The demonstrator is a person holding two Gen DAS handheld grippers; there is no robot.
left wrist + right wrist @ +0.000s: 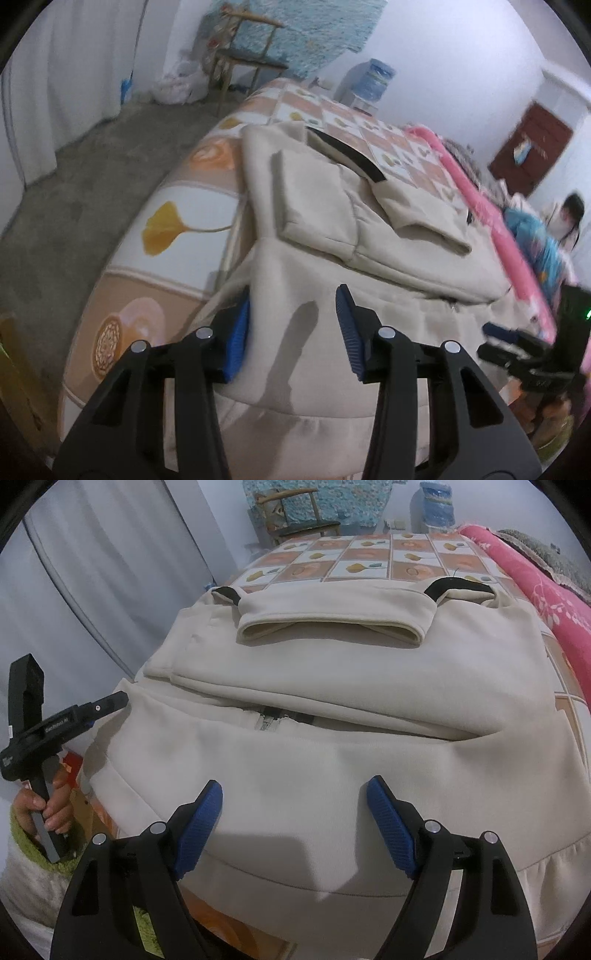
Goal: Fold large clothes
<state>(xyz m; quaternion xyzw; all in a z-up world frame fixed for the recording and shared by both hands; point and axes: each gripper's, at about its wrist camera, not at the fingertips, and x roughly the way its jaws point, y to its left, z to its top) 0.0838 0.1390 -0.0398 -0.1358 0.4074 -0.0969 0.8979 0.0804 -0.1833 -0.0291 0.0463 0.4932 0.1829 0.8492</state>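
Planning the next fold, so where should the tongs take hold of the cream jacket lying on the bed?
Probably the near hem of the cream jacket, at its two corners, coming from the bed's near edge. The sleeves are already folded across the body, and the hem drapes over the bed edge, free to pinch and lift away.

Plain white walls [443, 55], grey concrete floor [92, 166], and a wooden chair [247, 55] at the far wall under a blue patterned hanging [314, 29] (kinda fuzzy). Dark red door [532, 147] off right, white curtain [110, 554] left.
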